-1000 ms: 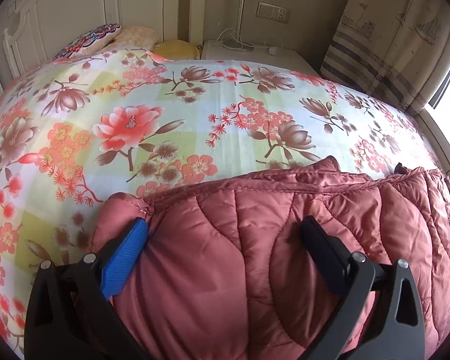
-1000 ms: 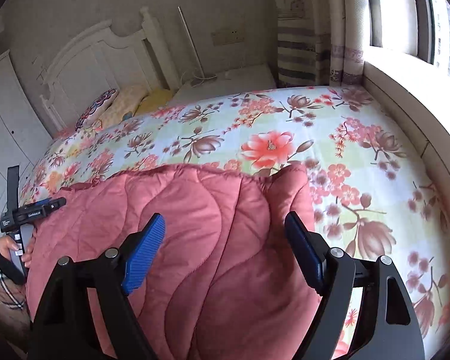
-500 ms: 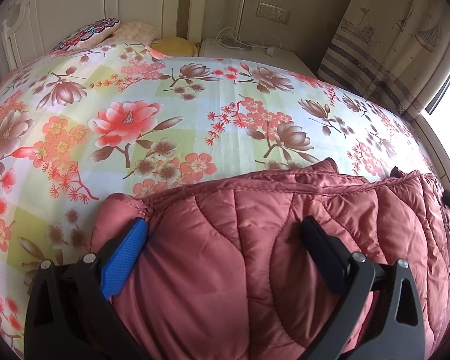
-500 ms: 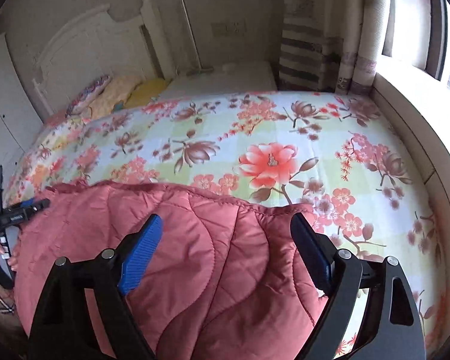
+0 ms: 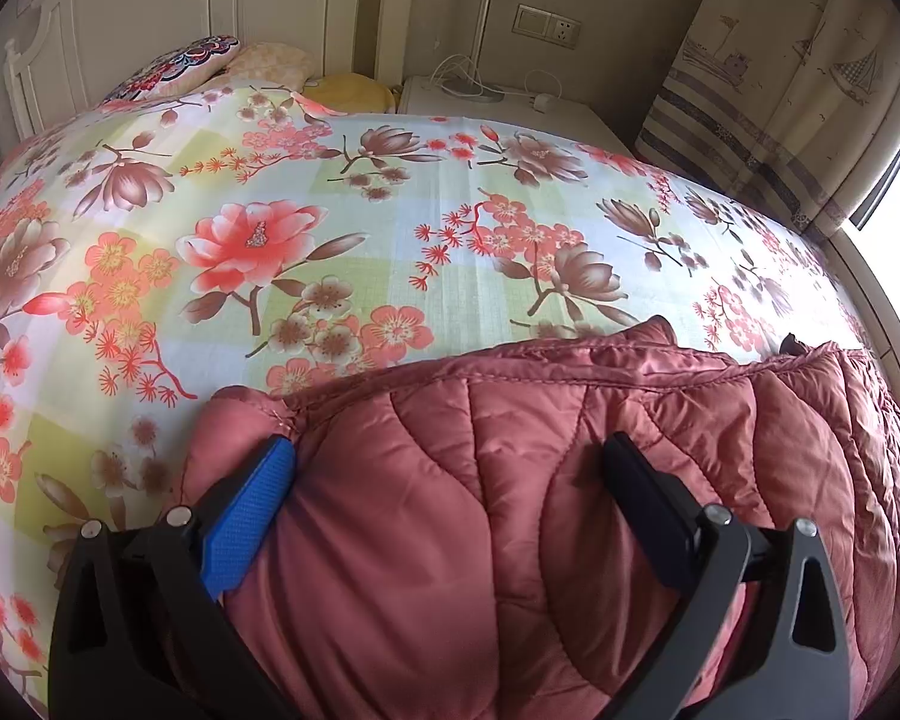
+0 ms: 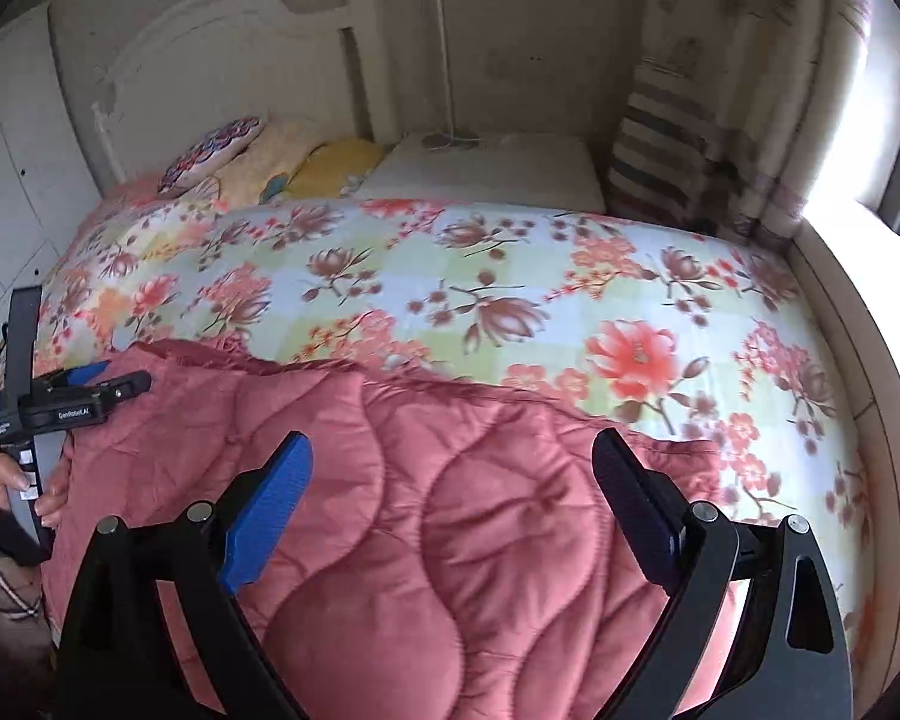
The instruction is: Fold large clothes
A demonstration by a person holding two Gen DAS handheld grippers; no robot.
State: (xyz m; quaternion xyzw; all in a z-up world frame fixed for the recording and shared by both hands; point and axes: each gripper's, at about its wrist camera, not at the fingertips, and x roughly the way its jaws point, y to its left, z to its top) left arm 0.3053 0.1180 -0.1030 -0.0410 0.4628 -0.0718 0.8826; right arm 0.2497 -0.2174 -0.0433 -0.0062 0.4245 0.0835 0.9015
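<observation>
A large pinkish-red quilted coat lies at the near edge of a bed with a floral sheet. My left gripper is open, jaws wide, hovering over the coat's left part near its far edge. In the right wrist view the coat fills the foreground, with a fold ridge running down its left half. My right gripper is open above the coat's right part. The left gripper's body and the hand holding it show at the far left.
Pillows lie at the white headboard. A white bedside table with cables stands beyond the bed. Striped curtains and a bright window are on the right. A ledge runs along the bed's right side.
My right gripper has swung back and to the right; the coat now sits lower and more to the left in its view. The left gripper has barely moved. Both stay open.
</observation>
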